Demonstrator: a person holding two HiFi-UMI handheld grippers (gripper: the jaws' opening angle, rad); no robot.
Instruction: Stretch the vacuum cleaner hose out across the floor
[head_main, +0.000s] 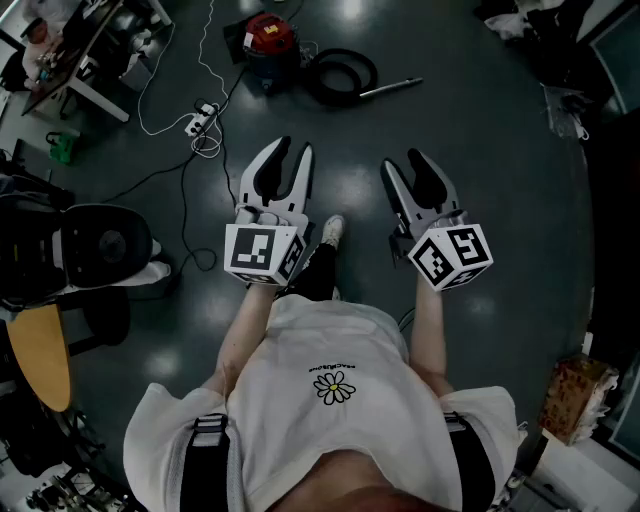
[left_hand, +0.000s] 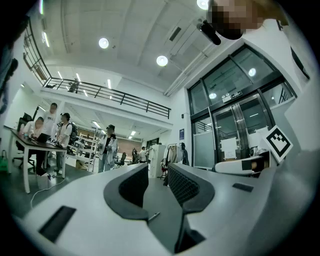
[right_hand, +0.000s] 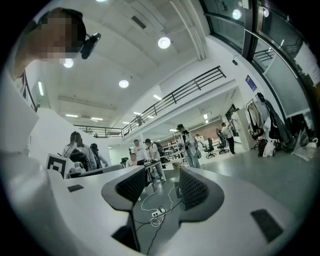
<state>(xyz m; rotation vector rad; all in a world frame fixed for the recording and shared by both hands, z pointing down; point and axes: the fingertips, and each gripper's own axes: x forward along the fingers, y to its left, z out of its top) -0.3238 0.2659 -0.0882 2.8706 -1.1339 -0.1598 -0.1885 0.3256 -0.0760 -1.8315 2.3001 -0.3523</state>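
Head view: dark, glossy floor (head_main: 480, 200) of a big hall. The vacuum cleaner hose (head_main: 312, 78) lies coiled beside the red vacuum cleaner (head_main: 270, 40) — well ahead of my grippers. My left gripper (head_main: 295, 148) is closed, my right gripper (head_main: 402, 160) spread, both empty.

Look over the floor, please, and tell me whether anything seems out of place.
The black hose lies coiled in a loop beside the red vacuum cleaner, not stretched out, and a white cable with a power strip trails across the floor. Nothing looks spilled or damaged.
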